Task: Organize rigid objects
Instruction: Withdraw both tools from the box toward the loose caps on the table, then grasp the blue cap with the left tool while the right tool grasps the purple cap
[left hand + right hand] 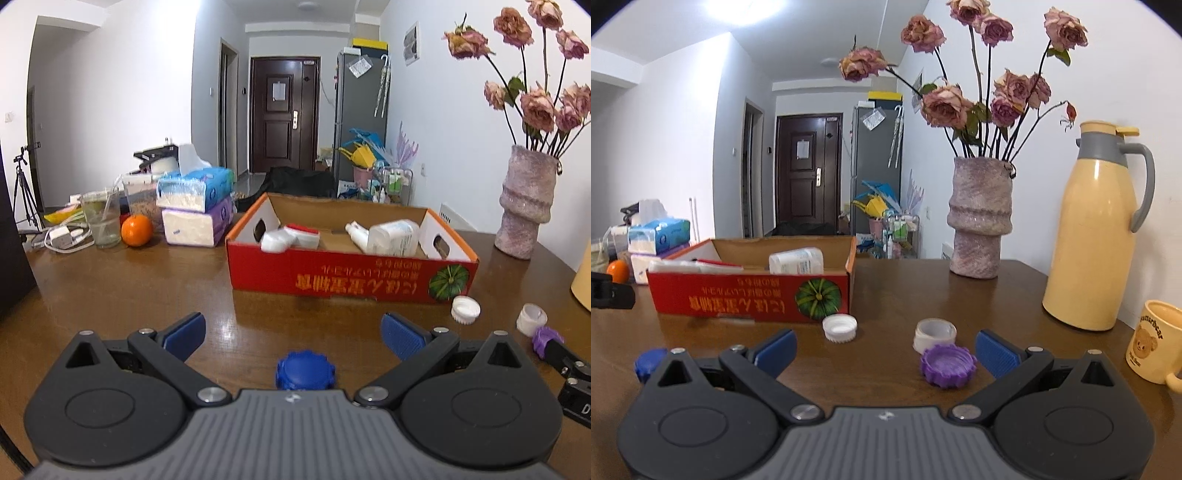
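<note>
Both your grippers were spread wide with nothing in them. Your left gripper (pixel 293 334) sat over the blue cap (pixel 305 370) on the counter (pixel 110 288), cap just behind the pads. Your right gripper (pixel 885 349) had the purple cap (pixel 947 365) beside its right pad, touching the grey-white cap (pixel 934 334). The white ribbed cap (pixel 839 327) lay by the red box (pixel 750 299). Only the right view showed the yellow thermos (pixel 1097 236) and mug (pixel 1154 341); only the left showed the bottles (pixel 388 236) inside the box clearly.
</note>
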### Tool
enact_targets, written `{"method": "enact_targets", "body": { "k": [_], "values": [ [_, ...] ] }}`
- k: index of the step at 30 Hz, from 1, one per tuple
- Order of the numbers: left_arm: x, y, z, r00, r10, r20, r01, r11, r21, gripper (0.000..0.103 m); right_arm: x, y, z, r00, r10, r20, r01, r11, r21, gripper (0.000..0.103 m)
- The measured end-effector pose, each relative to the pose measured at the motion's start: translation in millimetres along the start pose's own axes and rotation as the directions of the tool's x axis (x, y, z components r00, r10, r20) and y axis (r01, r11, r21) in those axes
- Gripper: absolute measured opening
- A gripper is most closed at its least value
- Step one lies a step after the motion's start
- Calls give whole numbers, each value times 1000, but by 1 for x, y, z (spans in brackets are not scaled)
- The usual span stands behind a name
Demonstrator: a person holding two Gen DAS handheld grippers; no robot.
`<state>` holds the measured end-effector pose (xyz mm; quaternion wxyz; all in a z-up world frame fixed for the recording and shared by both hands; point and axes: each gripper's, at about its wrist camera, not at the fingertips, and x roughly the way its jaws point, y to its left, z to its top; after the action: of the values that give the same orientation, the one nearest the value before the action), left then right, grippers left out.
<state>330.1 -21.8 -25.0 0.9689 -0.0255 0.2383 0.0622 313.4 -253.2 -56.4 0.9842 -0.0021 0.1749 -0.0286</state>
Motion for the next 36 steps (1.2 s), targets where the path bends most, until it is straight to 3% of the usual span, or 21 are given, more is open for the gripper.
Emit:
{"method": "enact_targets", "body": {
  "k": [9, 18, 20, 29, 30, 32, 36],
  "values": [
    [15, 8, -15, 997, 25, -71, -27, 999, -23, 103, 7, -32, -12, 998, -12, -63, 11, 1000, -15, 103],
    [30, 6, -20, 994, 38, -106, -40, 999, -9, 103, 55, -60, -12, 985, -2, -171, -3, 1000, -31, 100],
    [33, 7, -21, 993, 40, -109, -41, 999, -11, 103, 67, -63, -12, 981, 7, -194, -13, 999, -34, 93],
    [48, 8, -22, 991, 35, -132, -38, 999, -17, 103, 101, -70, -6, 968, 45, -247, -46, 999, 2, 81],
    [49, 8, -22, 990, 37, -133, -39, 999, -16, 103, 105, -71, -6, 964, 52, -259, -52, 999, 8, 77],
    [52, 8, -22, 990, 35, -136, -37, 999, -15, 103, 111, -72, -6, 955, 77, -287, -74, 997, 21, 53],
    [59, 7, -22, 989, 32, -148, -33, 999, -10, 103, 111, -69, -7, 954, 89, -286, -88, 996, 16, 53]
  ]
}}
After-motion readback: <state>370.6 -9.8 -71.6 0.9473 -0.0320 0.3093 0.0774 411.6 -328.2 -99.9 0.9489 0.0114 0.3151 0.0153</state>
